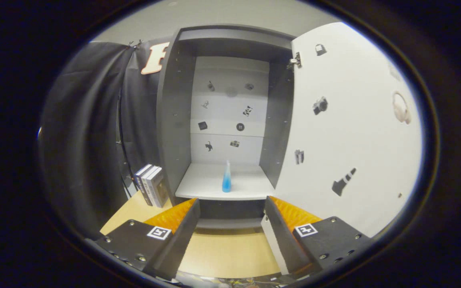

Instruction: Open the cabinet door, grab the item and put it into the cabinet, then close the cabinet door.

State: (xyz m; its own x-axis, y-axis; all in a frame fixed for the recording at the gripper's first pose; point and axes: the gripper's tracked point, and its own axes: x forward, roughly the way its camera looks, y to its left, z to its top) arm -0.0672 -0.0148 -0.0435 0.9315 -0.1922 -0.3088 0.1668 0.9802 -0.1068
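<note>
Cabinet door [354,132] swung wide; blue bottle [226,179] upright on shelf [202,186] inside. Gripper [231,208] jaws open, empty, short of cabinet, likely door-closing next.

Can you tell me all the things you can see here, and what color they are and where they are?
cabinet: one, grey, standing on the table beyond the tool
cabinet door: one, white with small pictures on it, swung open to the right of the cabinet
shelf: one, white, inside the cabinet
bottle: one, blue and clear, upright on the shelf, apart from the tool
back panel: one, white with small pictures on it, behind the bottle
books: a few, dark with white edges, standing left of the cabinet
table: one, light wood, under the cabinet and the tool
curtain: one, black, left of the cabinet
tool: one, fingers open with nothing between them, just short of the shelf
</note>
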